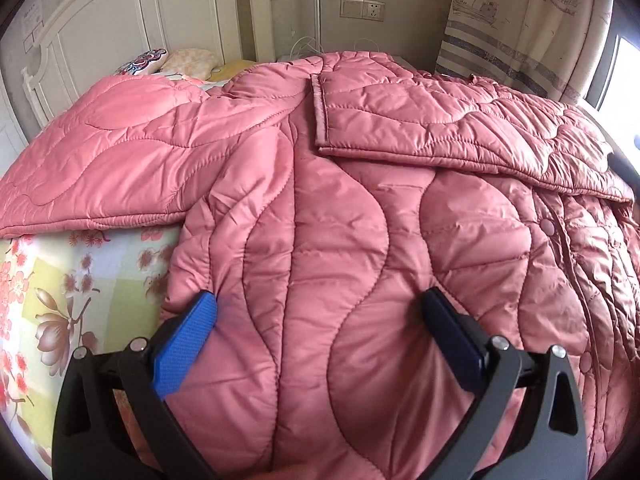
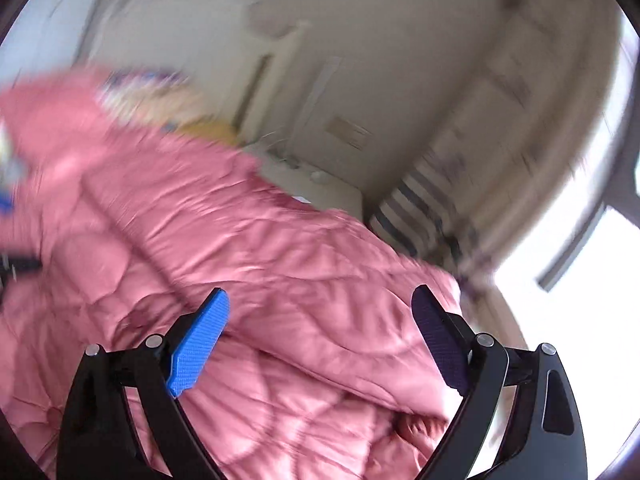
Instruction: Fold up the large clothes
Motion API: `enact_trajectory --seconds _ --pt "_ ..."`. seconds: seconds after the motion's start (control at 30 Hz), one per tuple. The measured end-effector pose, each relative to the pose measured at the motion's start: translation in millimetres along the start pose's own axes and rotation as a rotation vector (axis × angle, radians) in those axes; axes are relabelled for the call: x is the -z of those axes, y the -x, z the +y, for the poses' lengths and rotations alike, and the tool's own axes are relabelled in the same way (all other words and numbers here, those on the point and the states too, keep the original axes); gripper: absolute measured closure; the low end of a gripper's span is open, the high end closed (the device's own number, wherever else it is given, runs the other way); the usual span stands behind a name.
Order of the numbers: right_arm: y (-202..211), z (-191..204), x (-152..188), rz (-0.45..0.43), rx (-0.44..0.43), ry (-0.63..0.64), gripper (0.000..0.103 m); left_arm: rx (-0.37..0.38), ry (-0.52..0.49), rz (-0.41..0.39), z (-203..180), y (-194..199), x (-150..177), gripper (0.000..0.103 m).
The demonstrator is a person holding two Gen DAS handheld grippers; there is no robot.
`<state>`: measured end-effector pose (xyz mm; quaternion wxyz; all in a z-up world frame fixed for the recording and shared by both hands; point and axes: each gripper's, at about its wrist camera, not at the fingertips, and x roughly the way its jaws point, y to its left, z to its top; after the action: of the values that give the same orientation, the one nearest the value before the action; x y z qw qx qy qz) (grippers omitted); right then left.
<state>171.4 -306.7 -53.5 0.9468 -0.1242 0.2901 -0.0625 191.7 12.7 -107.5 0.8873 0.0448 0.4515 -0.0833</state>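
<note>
A large pink quilted coat [image 1: 320, 220] lies spread on the bed. One sleeve [image 1: 100, 148] stretches out to the left; the other sleeve [image 1: 440, 120] lies folded across the upper body. My left gripper [image 1: 320, 304] is open, its blue-padded fingers [image 1: 188, 340] spread wide just above the coat's lower body, holding nothing. In the right wrist view, which is motion-blurred, my right gripper [image 2: 320, 300] is also open and empty above the coat's [image 2: 240, 260] right part.
The bed has a floral sheet [image 1: 80, 300] showing at the left. A white headboard [image 1: 120, 12] and pillows [image 1: 172, 62] are at the back left. A curtain [image 1: 520, 20] and window are at the right. A nightstand [image 2: 320, 184] stands beyond the coat.
</note>
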Motion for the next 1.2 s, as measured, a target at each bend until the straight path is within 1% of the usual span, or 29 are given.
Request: enact_trajectory --seconds 0.03,0.1,0.13,0.17,0.2,0.23,0.27,0.3,0.37,0.4,0.43,0.5,0.57,0.6,0.63,0.67,0.73,0.77,0.8,0.83,0.87,0.9,0.93,0.97,1.03,1.07,1.1,1.13,1.2 --pt "8.1 -3.8 5.2 0.021 0.001 -0.066 0.022 -0.006 -0.005 0.004 0.5 0.4 0.7 0.002" --pt "-3.6 -32.0 18.4 0.083 -0.008 -0.198 0.028 -0.008 -0.016 0.031 0.0 1.8 0.3 0.002" --pt "2.5 -37.5 26.7 0.098 -0.018 -0.232 0.03 0.004 -0.02 0.074 0.4 2.8 -4.0 0.002" --pt "-0.3 -45.9 33.5 0.112 -0.031 -0.271 0.03 0.037 0.007 0.101 3.6 7.0 -9.3 0.003" --pt "1.3 -46.4 38.8 0.118 -0.043 -0.297 0.03 0.081 0.055 0.081 7.8 16.5 -15.7 0.003" --pt "-1.3 -55.4 42.8 0.117 -0.067 -0.335 0.03 0.108 0.086 0.047 10.9 24.1 -21.3 0.003" --pt "-5.8 -55.6 42.2 0.113 -0.083 -0.356 0.03 0.133 0.111 -0.005 13.1 33.9 -29.2 0.003" --pt "-6.6 -53.8 43.7 0.103 -0.094 -0.375 0.03 0.138 0.12 -0.072 11.9 45.0 -41.2 0.002" --pt "-7.3 -59.8 46.2 0.087 -0.112 -0.398 0.03 0.131 0.101 -0.148 3.6 53.8 -60.9 0.002" --pt "-4.7 -60.2 47.8 0.085 -0.12 -0.403 0.03 0.14 0.087 -0.172 -1.0 54.2 -68.7 0.002" --pt "-7.0 -58.0 47.4 0.082 -0.125 -0.407 0.03 0.154 0.067 -0.206 -8.7 51.3 -80.5 0.002" --pt "-3.9 -59.5 48.6 0.071 -0.138 -0.418 0.03 0.166 0.019 -0.24 -25.6 34.8 -101.6 0.002" --pt "-7.1 -59.8 48.7 0.069 -0.145 -0.435 0.03 0.159 -0.029 -0.238 -41.9 15.2 -115.9 0.002" --pt "-6.3 -59.3 48.4 0.07 -0.144 -0.443 0.03 0.137 -0.055 -0.223 -50.8 -1.2 -122.3 0.003" --pt "-7.8 -58.6 48.6 0.07 -0.143 -0.447 0.03 0.125 -0.067 -0.208 -53.6 -12.0 -123.7 0.004" --pt "-8.3 -59.2 48.8 0.071 -0.144 -0.452 0.03 0.125 -0.079 -0.18 -57.7 -25.6 -124.6 0.009" --pt "-8.6 -60.7 49.6 0.07 -0.146 -0.459 0.03 0.096 -0.1 -0.128 -63.4 -50.1 -118.1 0.01" --pt "-8.4 -61.6 49.7 0.068 -0.147 -0.463 0.03 0.055 -0.112 -0.103 -64.3 -61.8 -112.5 0.008" --pt "-7.4 -62.9 49.9 0.061 -0.149 -0.47 0.03 0.028 -0.106 -0.052 -62.0 -73.9 -110.2 0.006" --pt "-6.0 -64.1 50.6 0.051 -0.152 -0.478 0.03 0.037 -0.085 -0.046 -57.1 -76.0 -108.6 0.004" --pt "-3.2 -67.3 51.6 0.034 -0.158 -0.495 0.03 0.024 -0.056 -0.047 -51.1 -76.3 -109.0 0.002" --pt "0.7 -72.4 53.0 0.007 -0.161 -0.523 0.034 0.001 -0.044 -0.043 -48.1 -78.2 -108.7 0.002" --pt "3.9 -77.2 54.0 -0.014 -0.158 -0.551 0.039 0.0 -0.042 -0.041 -47.3 -79.0 -109.0 0.002" --pt "8.7 -85.2 54.5 -0.041 -0.147 -0.59 0.042 -0.006 -0.046 -0.043 -47.9 -79.1 -109.0 0.002" --pt "14.6 -96.5 52.1 -0.073 -0.136 -0.637 0.056 -0.015 -0.053 -0.042 -49.5 -80.0 -110.0 0.002" --pt "14.3 -99.1 46.7 -0.066 -0.135 -0.629 0.058 -0.009 -0.049 -0.041 -48.9 -80.3 -110.2 0.002" --pt "13.1 -98.3 40.4 -0.056 -0.125 -0.598 0.062 -0.004 -0.046 -0.042 -48.5 -77.5 -109.4 0.002" --pt "11.6 -95.7 33.4 -0.047 -0.111 -0.56 0.064 -0.001 -0.044 -0.041 -48.1 -77.5 -110.1 0.002" --pt "2.0 -86.4 19.9 -0.009 -0.098 -0.471 0.065 -0.002 -0.045 -0.042 -47.7 -77.1 -111.7 0.002"
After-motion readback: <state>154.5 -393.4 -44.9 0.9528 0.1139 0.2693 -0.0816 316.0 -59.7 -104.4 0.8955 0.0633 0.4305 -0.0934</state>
